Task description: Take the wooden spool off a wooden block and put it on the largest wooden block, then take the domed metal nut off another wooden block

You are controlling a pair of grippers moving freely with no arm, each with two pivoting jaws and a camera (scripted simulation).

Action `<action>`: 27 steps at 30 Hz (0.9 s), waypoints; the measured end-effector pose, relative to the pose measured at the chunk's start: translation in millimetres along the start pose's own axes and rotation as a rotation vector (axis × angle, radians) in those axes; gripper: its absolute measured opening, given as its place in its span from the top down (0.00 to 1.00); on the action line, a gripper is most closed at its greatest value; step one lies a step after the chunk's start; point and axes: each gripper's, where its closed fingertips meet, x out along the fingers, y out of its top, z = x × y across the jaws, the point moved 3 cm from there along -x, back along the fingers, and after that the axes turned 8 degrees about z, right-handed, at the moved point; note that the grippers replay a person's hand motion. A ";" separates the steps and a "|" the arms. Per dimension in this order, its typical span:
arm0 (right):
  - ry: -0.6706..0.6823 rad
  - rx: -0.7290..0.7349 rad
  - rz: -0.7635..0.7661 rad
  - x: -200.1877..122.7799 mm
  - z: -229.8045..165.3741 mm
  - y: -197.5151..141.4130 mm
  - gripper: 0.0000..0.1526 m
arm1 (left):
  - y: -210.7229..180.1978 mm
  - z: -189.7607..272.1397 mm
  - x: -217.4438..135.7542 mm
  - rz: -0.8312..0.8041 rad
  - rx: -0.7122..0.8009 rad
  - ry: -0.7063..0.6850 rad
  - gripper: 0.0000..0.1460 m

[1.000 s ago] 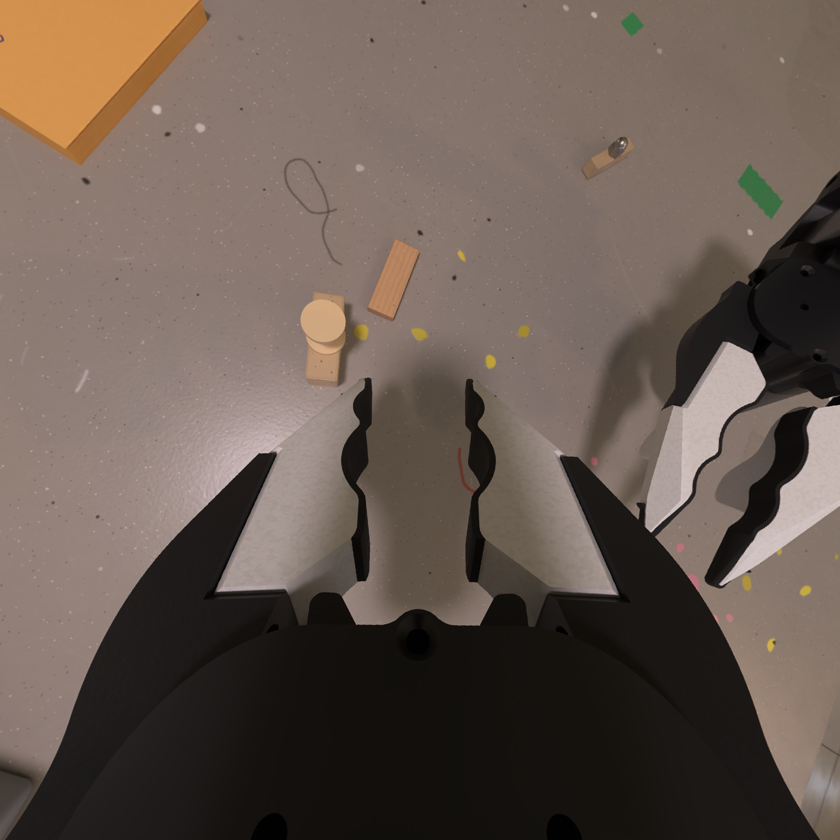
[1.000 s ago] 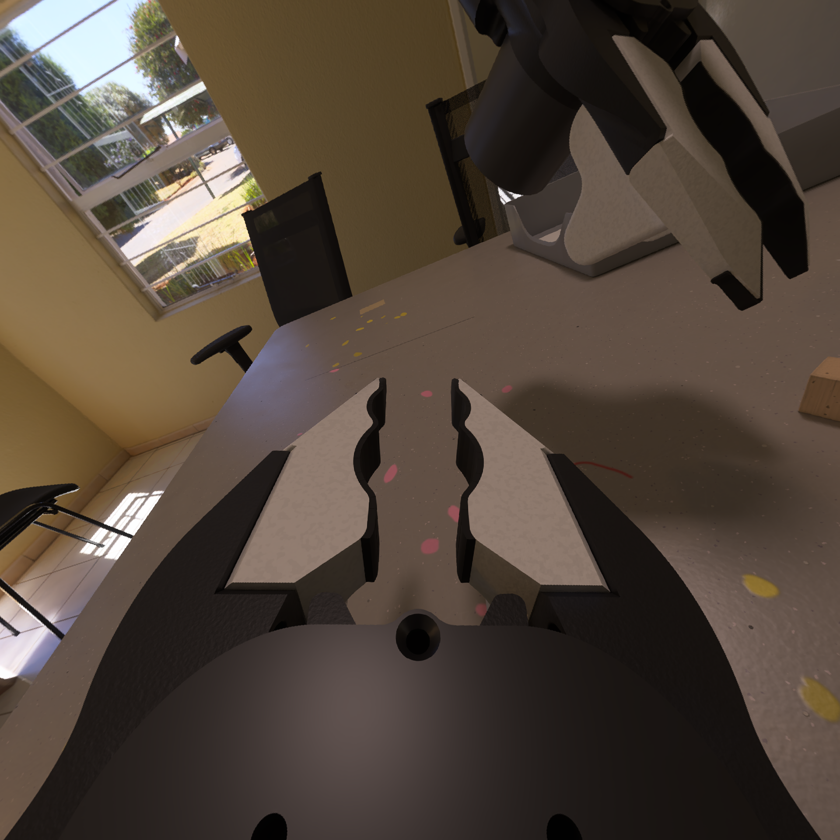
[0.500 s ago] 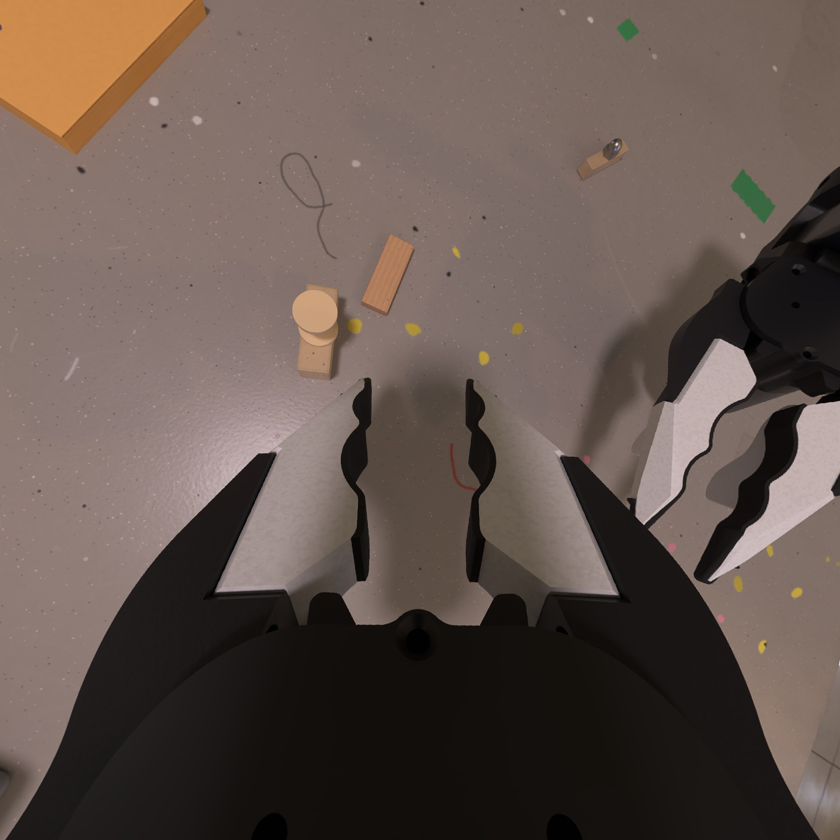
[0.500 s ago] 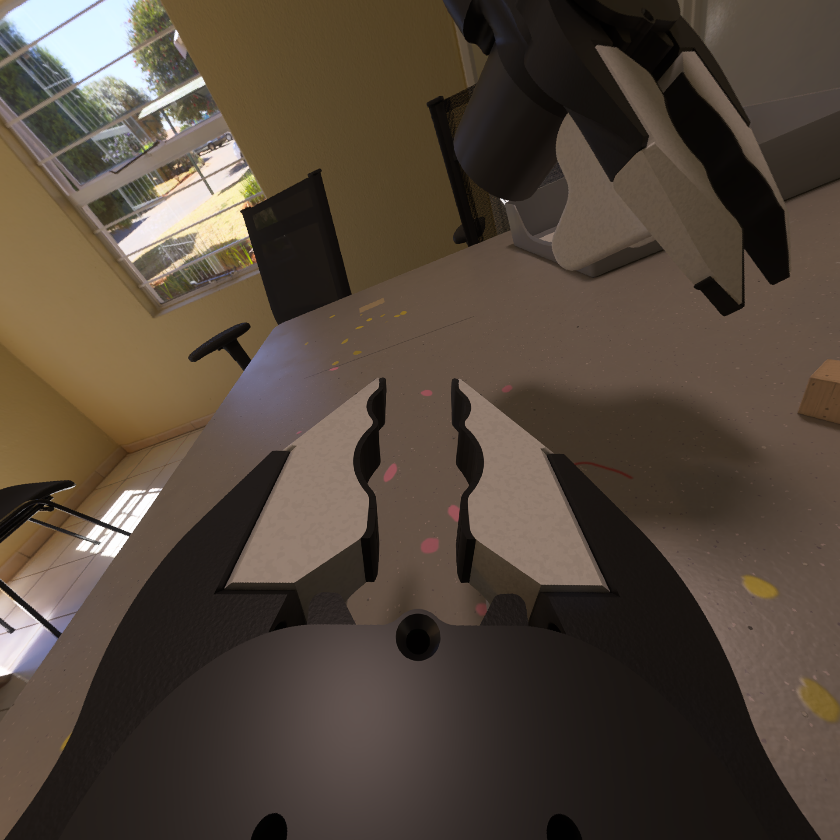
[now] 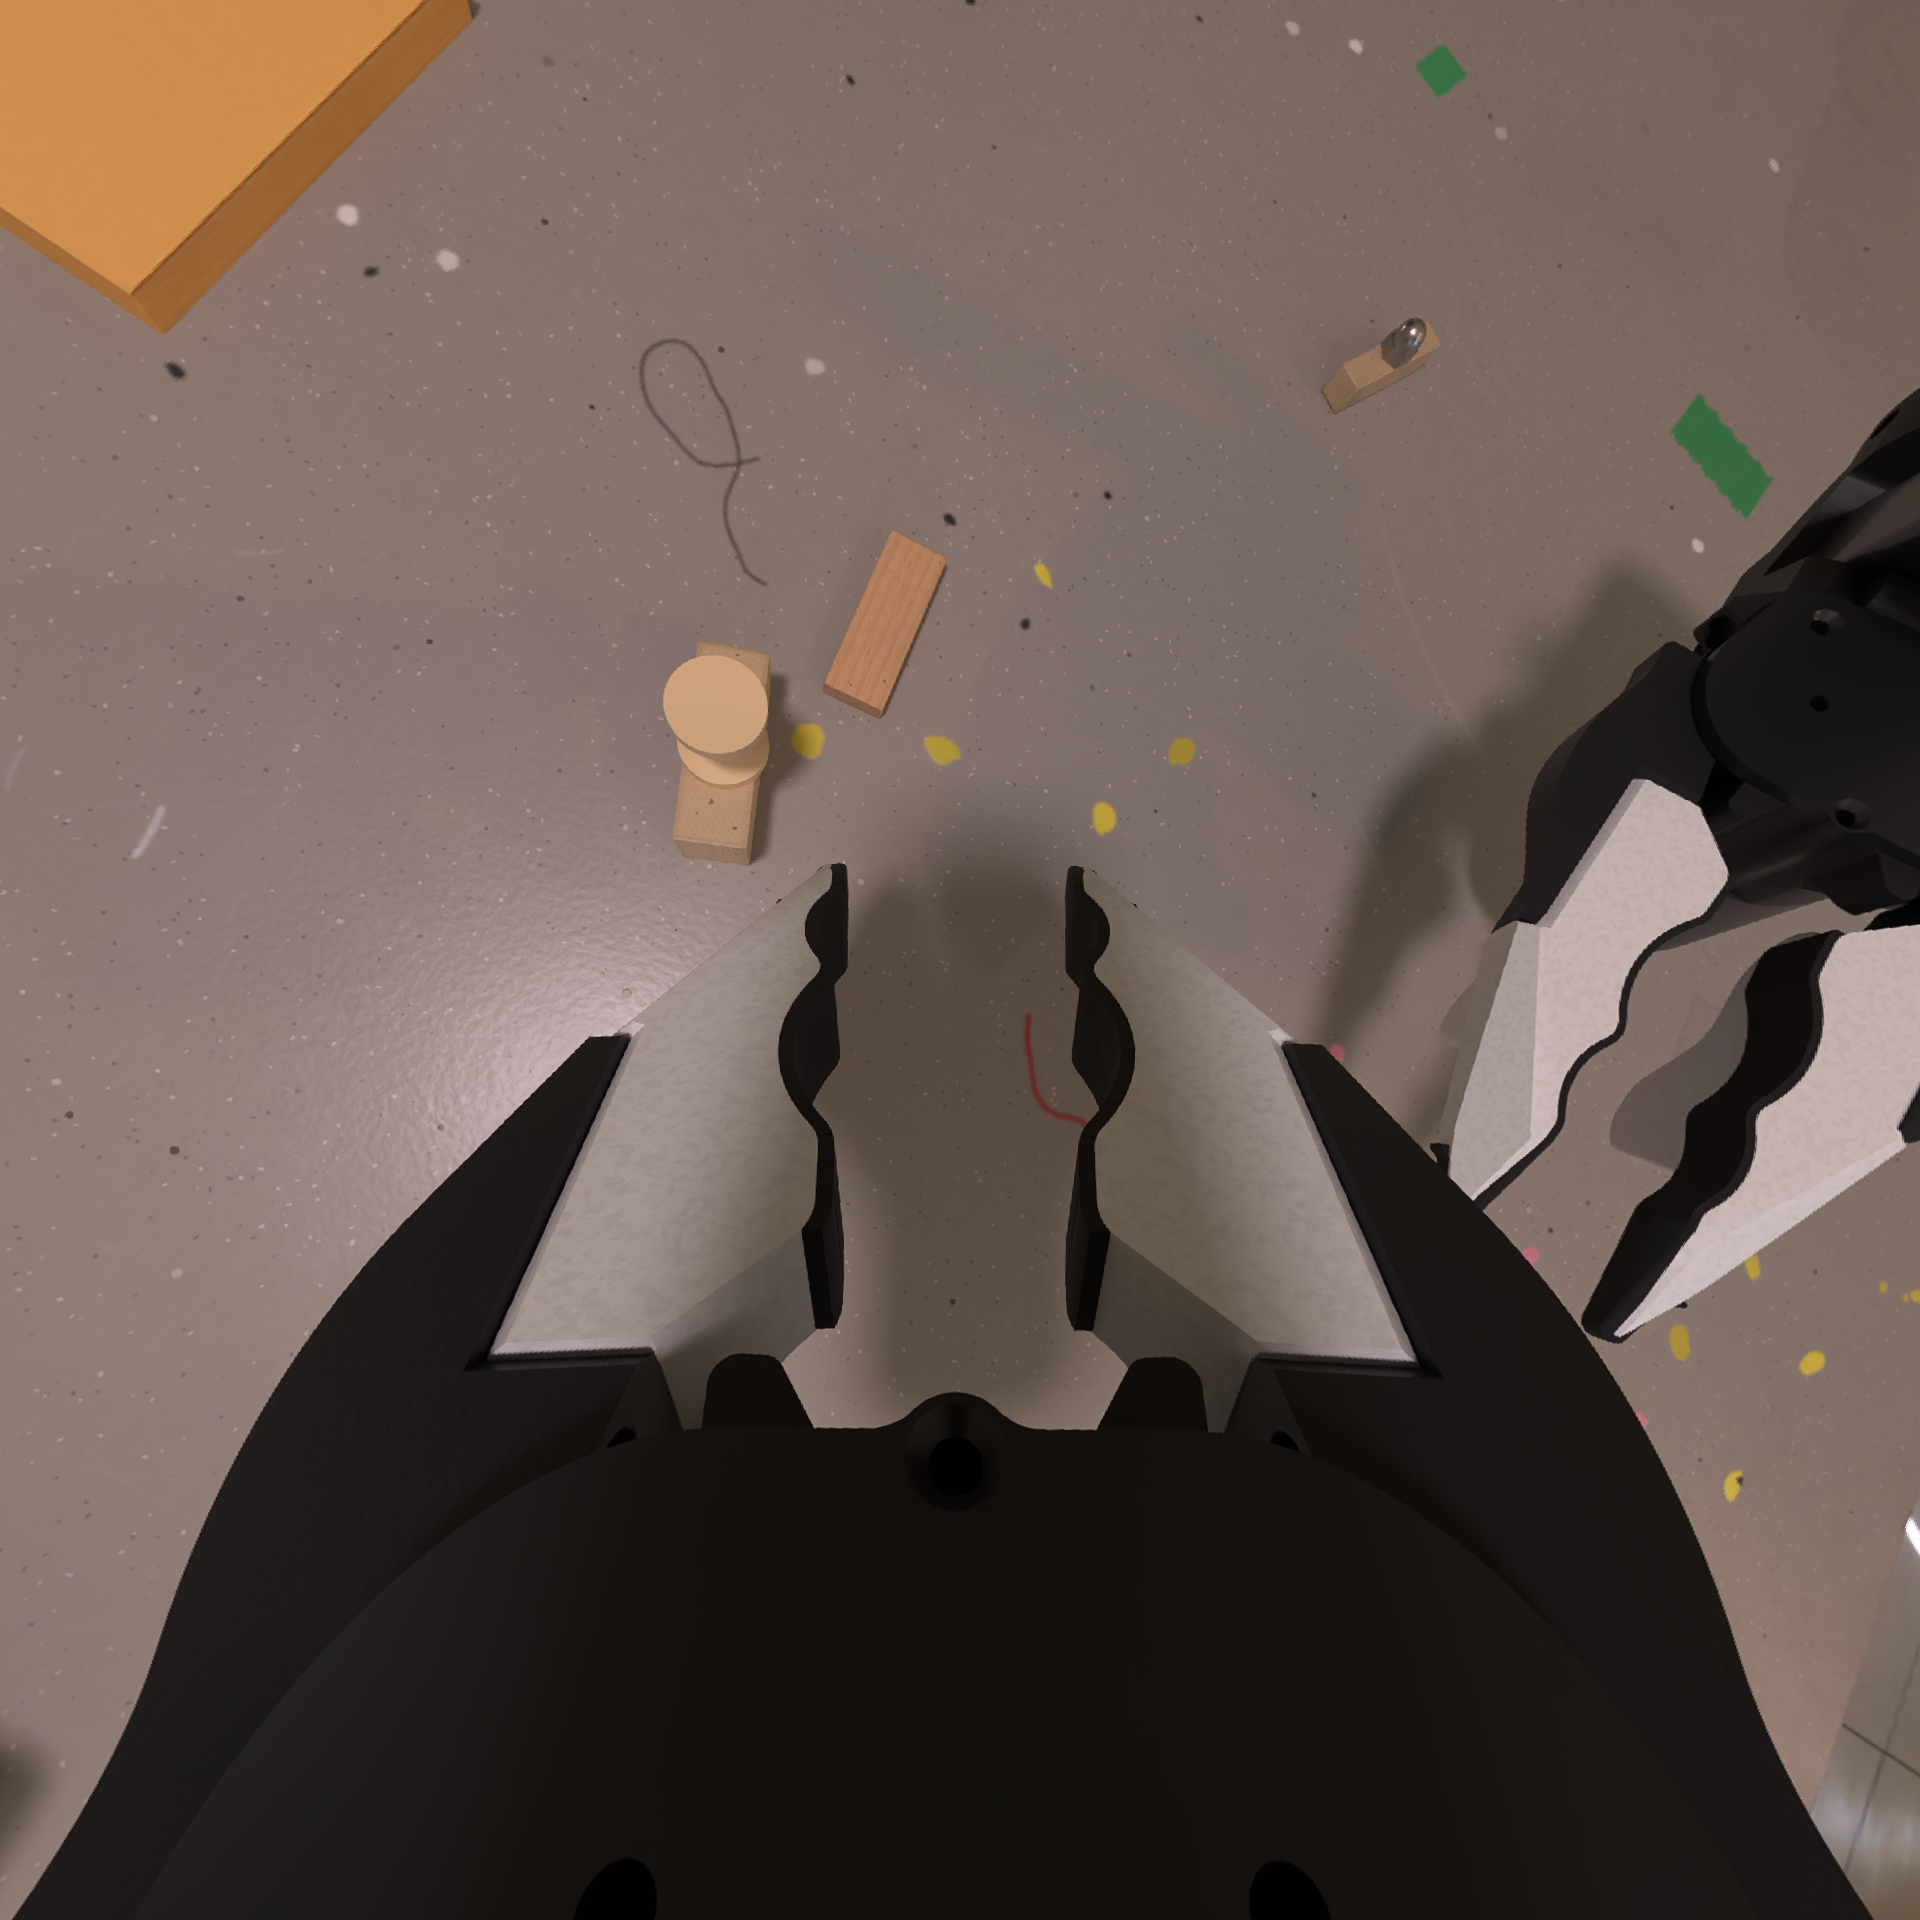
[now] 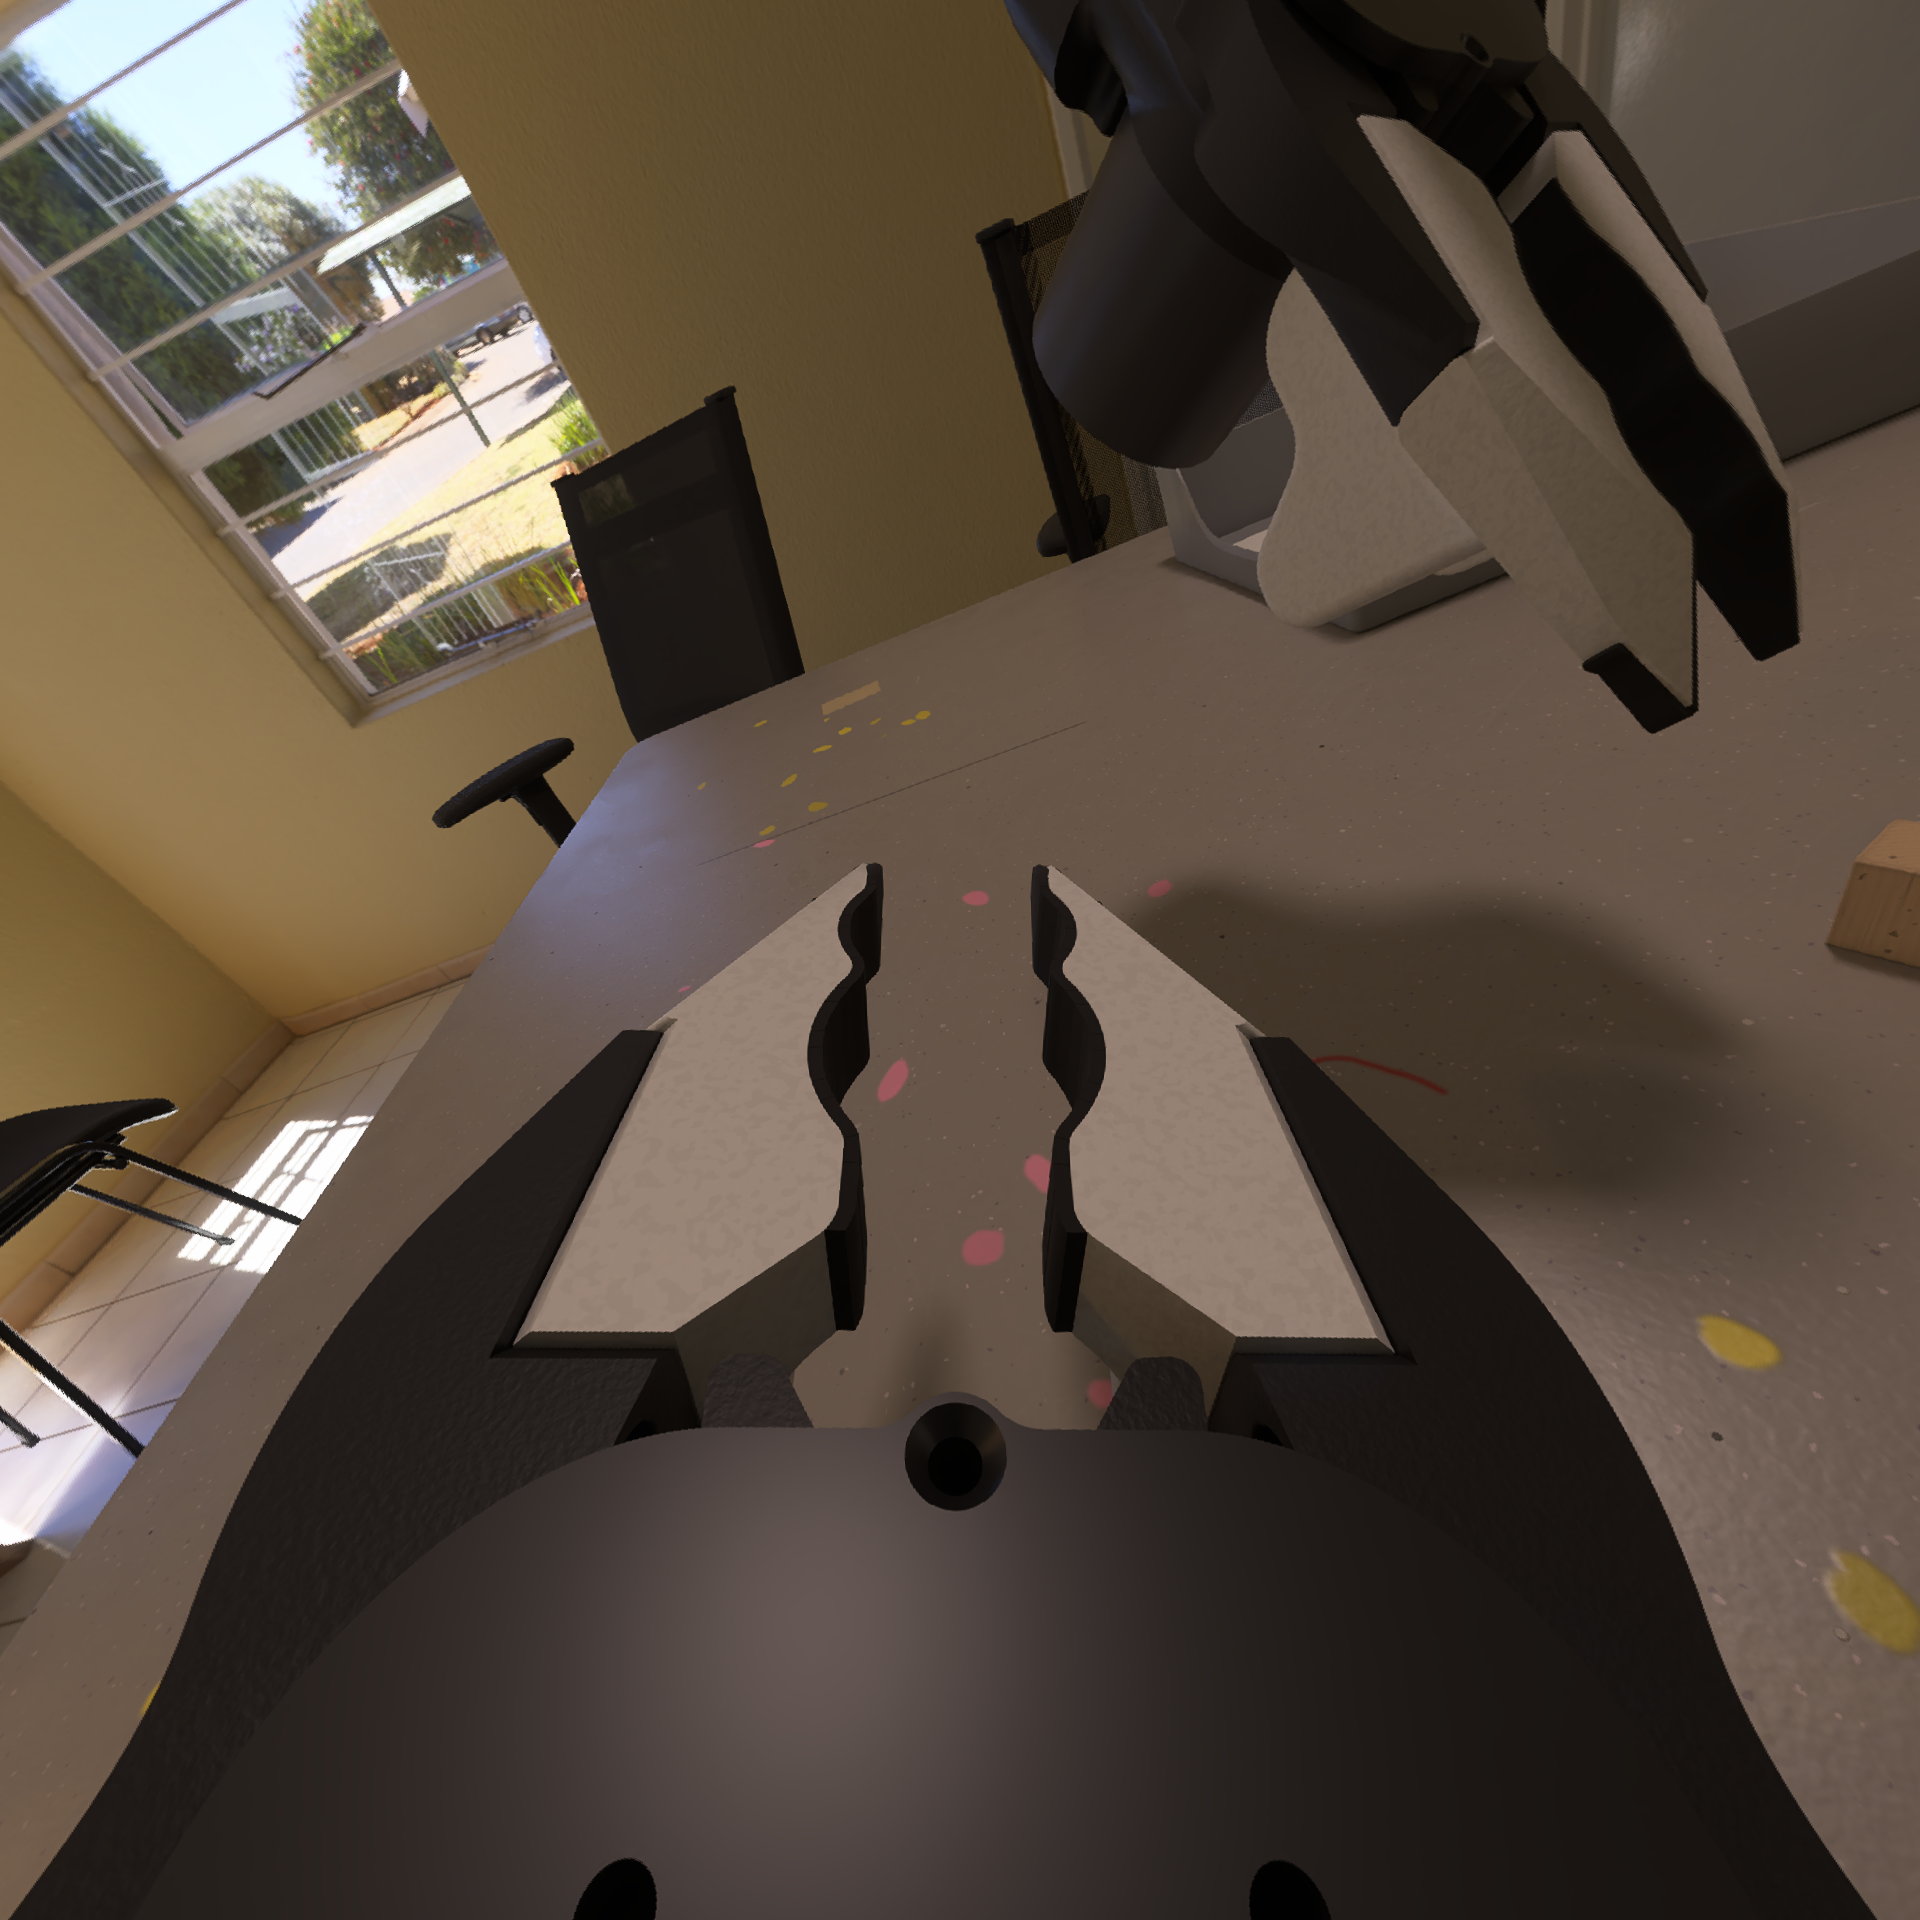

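In the left wrist view a round wooden spool (image 5: 715,717) stands on a pale upright wooden block (image 5: 715,821), ahead and left of my open, empty left gripper (image 5: 956,883). A flat wooden block (image 5: 885,623) lies just right of it. A domed metal nut (image 5: 1408,338) sits on a small wooden block (image 5: 1369,379) far ahead to the right. The largest block (image 5: 156,135), orange, lies at the top left. My right gripper (image 5: 1538,1257) hangs open at the right; its own view shows it (image 6: 956,883) open and empty above the table.
A grey thread loop (image 5: 696,436) and a red thread (image 5: 1039,1081) lie on the speckled table. In the right wrist view the left gripper (image 6: 1704,675) hangs high at the right. A pale block corner (image 6: 1881,914), a grey tray (image 6: 1361,613), the table edge (image 6: 582,842) and chairs show.
The blocks and spool have slid slightly up and left in the left wrist view. The two grippers have drawn slightly closer. Both stay open.
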 end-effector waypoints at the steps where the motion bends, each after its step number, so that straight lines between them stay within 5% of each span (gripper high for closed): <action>1: 0.000 0.000 0.000 0.0 0.0 0.0 0.81 | 0.1 0.2 0.4 0.000 0.000 -0.001 0.71; 17: 0.000 -0.004 0.002 0.3 -0.3 0.1 0.81 | 0.4 3.0 2.8 0.000 -0.003 -0.004 0.71; 21: 0.001 -0.004 0.002 0.5 -0.4 0.0 0.81 | 2.8 4.3 2.8 0.006 0.001 -0.005 0.64; 27: 0.014 -0.013 -0.027 3.5 -2.7 -3.1 0.81 | 70.2 38.3 3.3 0.063 0.221 -0.058 0.57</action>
